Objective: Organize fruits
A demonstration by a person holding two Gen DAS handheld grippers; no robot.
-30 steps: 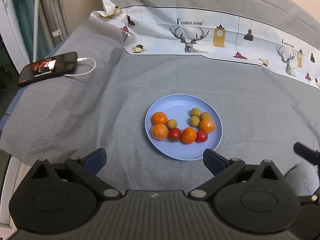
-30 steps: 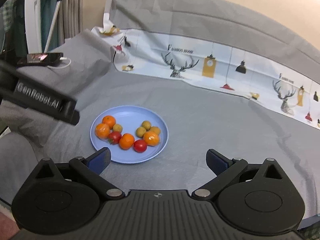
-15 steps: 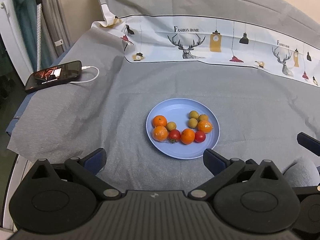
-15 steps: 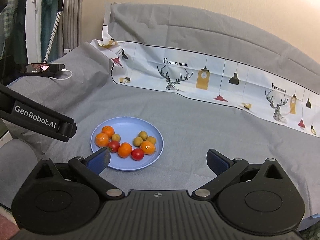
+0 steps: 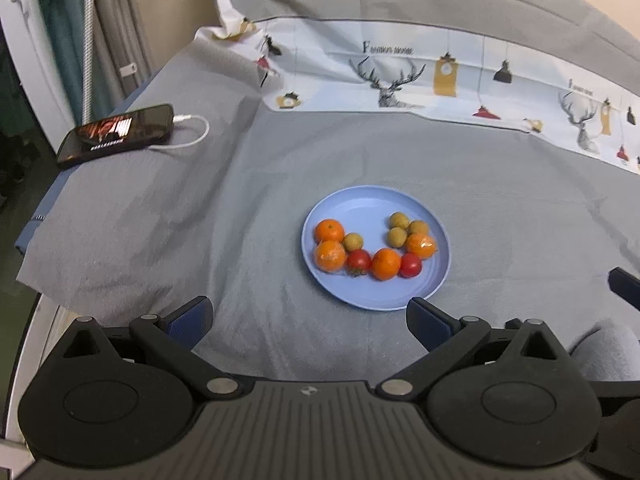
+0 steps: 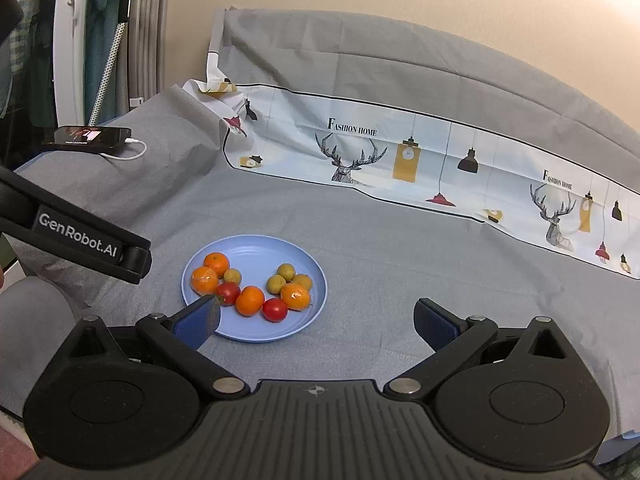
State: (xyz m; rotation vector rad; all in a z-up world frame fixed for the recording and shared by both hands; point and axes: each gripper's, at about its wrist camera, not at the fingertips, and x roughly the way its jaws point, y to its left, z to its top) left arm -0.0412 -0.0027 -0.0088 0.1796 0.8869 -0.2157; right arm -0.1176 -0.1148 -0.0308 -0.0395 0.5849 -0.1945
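Both cameras have drawn back and tilted up over the last second, so the plate (image 5: 376, 200) sits smaller and lower in each view while the fruit on it has not shifted. Left wrist view: the left gripper (image 5: 307, 318) hangs released, jaws spread wide, above the grey cloth (image 5: 160, 240) near the plate's front rim, holding nothing. On the plate lie four oranges (image 5: 329, 231), two tomatoes (image 5: 358, 261) and four small yellow-green fruits (image 5: 399, 220), all crowded along the near half, kinds mixed rather than sorted; one yellow-green fruit sits between the left oranges, the other three cluster at right. A phone (image 5: 116, 134) on its cable (image 5: 192, 136) rests well apart at far left. Right wrist view: the right gripper (image 6: 316, 320) is likewise released and empty, its left finger (image 6: 198, 320) overlapping the plate's near-left edge, just beside a tomato (image 6: 229, 293); whether it touches cannot be told. The left gripper's arm crosses the frame at left. A printed banner (image 6: 400, 160) runs along the back. Judged from this, the pull-back fits either a pause ahead of sorting or a withdrawal with all the fruit gathered on one plate; the frames do not settle which.
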